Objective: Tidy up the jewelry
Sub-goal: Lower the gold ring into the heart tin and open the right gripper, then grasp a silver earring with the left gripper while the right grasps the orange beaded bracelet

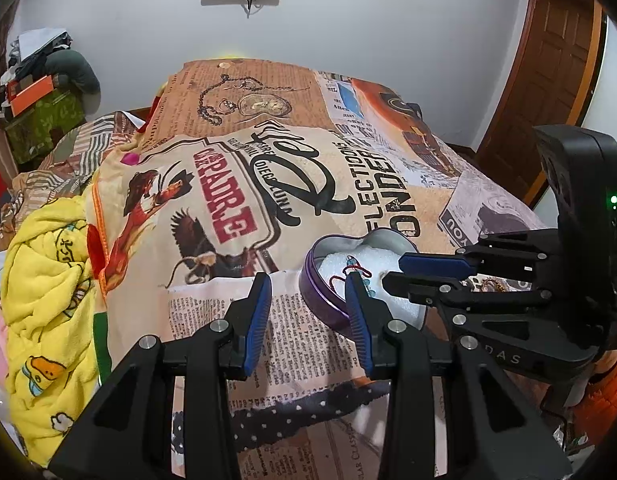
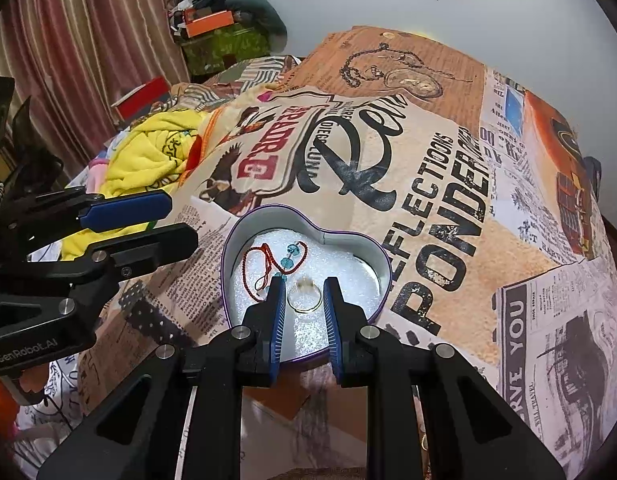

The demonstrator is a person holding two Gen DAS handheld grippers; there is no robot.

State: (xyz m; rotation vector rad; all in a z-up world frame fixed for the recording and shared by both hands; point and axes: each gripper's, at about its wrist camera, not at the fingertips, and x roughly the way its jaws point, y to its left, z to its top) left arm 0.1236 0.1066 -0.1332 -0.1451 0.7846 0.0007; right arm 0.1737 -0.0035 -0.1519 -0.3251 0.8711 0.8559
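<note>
A purple heart-shaped tin (image 2: pixel 348 236) with white foam lining sits on the printed blanket. Inside lie a red cord necklace with teal beads (image 2: pixel 284 258) and a gold ring (image 2: pixel 305 299). My right gripper (image 2: pixel 304 294) is open over the tin, its fingers on either side of the ring, which lies loose on the foam. My left gripper (image 1: pixel 308 288) is open and empty just left of the tin (image 1: pixel 322 304). The right gripper also shows in the left wrist view (image 1: pixel 392 270), over the tin. The left gripper shows in the right wrist view (image 2: pixel 180 220).
The printed blanket (image 2: pixel 448 184) covers the bed. A yellow towel (image 1: pixel 48 300) is bunched at the left. Boxes and clothes (image 1: pixel 36 96) are piled in the far left corner. A wooden door (image 1: pixel 556 80) stands at the right.
</note>
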